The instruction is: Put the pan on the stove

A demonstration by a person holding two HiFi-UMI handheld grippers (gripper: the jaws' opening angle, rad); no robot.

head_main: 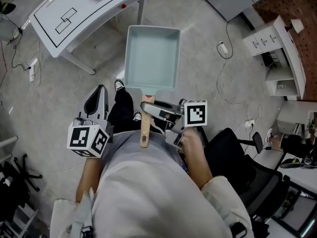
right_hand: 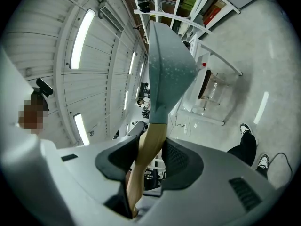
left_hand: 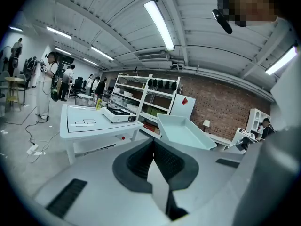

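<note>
Teal rectangular pan (head_main: 151, 58), carried in the air over the floor (head_main: 208, 68) ahead of the person and not yet on the portable stove (left_hand: 115, 113), which sat well apart on the white counter (left_hand: 82, 126). The right hand-held gripper (head_main: 148, 107) was clamped on the wooden handle (head_main: 144, 133), with both pads pressed against it close to where it joined the pan body. The left hand-held gripper (head_main: 97, 94) had its jaws together on nothing and hung beside the load, giving it no support.

Hazards judged from this arrangement:

- **Sagging or twisting in the grip.** The whole body of the pan projected forward of a single grip on a smooth, rounded handle. Its weight acted on a long lever and could have turned the handle between the pads, so the far rim dropped (a sudden swing of the arm would have made this likelier).
- **Striking the counter.** A drooping front rim could have hit the counter edge or knocked the stove during the approach.
- **Tripping.** The broad pan hid the floor directly beneath it, and loose cables (head_main: 224, 48) lay on the floor nearby, so a caught foot was possible.
</note>
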